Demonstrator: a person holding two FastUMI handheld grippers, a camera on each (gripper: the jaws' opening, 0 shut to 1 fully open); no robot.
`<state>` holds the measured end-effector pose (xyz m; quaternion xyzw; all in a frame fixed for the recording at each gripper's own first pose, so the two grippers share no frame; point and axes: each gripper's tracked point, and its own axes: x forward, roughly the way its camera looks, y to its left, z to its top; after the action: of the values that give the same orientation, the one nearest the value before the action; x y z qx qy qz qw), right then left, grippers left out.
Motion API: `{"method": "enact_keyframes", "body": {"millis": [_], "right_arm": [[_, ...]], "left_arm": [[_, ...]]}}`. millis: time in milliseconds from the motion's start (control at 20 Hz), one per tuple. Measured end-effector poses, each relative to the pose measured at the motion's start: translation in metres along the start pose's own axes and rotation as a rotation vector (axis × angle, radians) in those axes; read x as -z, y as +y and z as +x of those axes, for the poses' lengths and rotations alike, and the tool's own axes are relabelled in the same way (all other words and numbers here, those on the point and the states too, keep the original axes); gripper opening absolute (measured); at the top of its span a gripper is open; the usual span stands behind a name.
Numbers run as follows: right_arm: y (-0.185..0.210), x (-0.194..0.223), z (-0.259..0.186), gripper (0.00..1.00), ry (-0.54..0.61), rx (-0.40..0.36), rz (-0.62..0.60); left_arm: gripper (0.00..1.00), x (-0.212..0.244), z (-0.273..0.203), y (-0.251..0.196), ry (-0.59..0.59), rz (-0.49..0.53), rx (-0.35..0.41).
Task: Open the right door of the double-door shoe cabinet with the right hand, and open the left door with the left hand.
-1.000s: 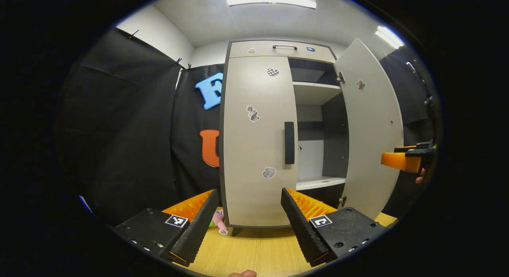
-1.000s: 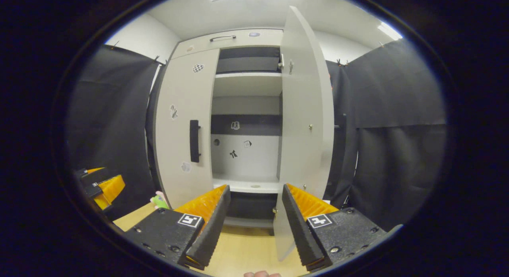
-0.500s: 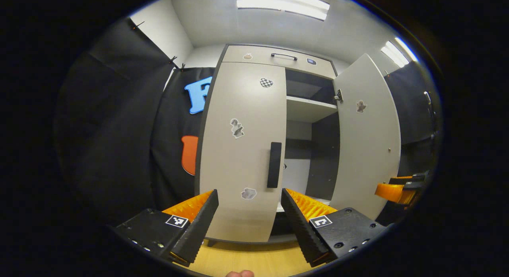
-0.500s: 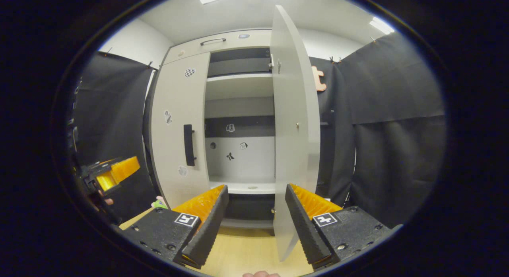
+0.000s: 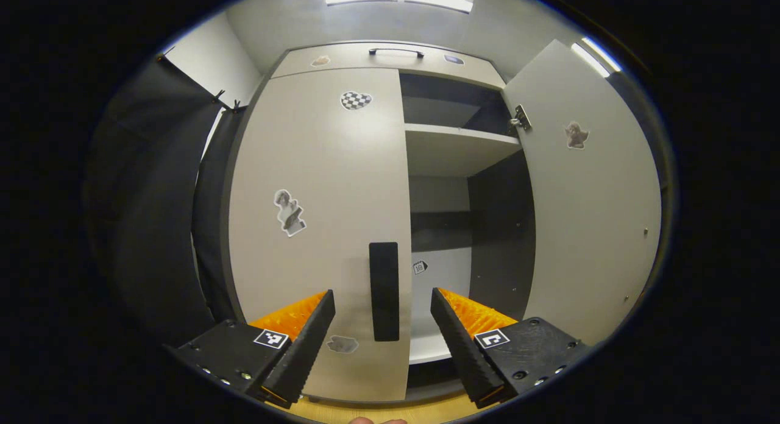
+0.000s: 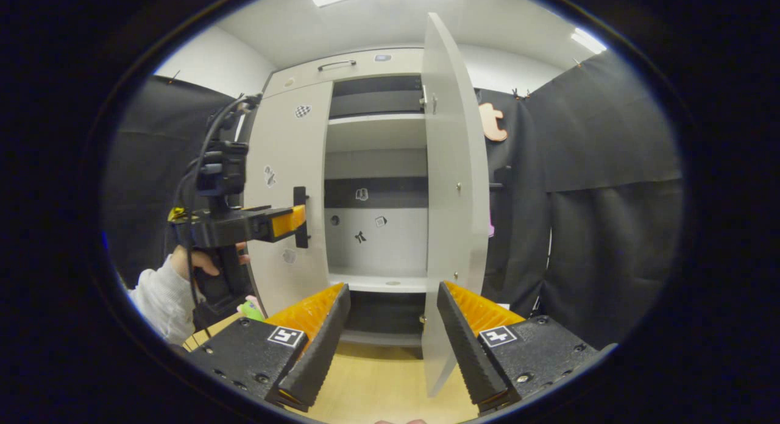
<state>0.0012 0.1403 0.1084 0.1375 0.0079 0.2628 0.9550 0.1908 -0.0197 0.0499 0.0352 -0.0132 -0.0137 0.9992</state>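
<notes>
The left gripper (image 5: 382,326), fingers spread, frames the upright handle (image 5: 384,290) on the shut left door (image 5: 317,229). The right gripper (image 6: 390,332) gapes, holding nothing, before the swung-out right door (image 6: 454,198), its edge facing forward.

The wooden tabletop (image 6: 378,384) carries the shoe cabinet (image 6: 286,186), which stands on it upright (a dark gap shows under its base). In the left gripper view a thin strip of the same tabletop (image 5: 365,412) shows below the cabinet's (image 5: 317,186) bottom edge. A small pink and green toy (image 6: 251,307) lies on the wood just beside the cabinet's left lower corner. Inside, the lower shelf (image 6: 378,283) holds a small round mark, too small to tell what it is.
</notes>
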Motion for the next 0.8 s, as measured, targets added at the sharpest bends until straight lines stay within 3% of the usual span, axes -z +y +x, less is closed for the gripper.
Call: {"method": "enact_keyframes", "body": {"millis": [400, 700, 800], "right_arm": [[-0.020, 0.005, 0.002, 0.89, 0.002, 0.033, 0.018], [-0.020, 0.005, 0.004, 0.90, -0.006, 0.031, 0.009], [-0.021, 0.005, 0.005, 0.90, -0.006, 0.032, 0.007]], "left_arm": [[0.93, 0.017, 0.046, 0.006, 0.038, -0.043, -0.047], [0.95, 0.028, 0.062, 0.014, 0.079, -0.097, -0.076], [0.91, 0.028, 0.059, 0.013, 0.080, -0.089, -0.078]]}}
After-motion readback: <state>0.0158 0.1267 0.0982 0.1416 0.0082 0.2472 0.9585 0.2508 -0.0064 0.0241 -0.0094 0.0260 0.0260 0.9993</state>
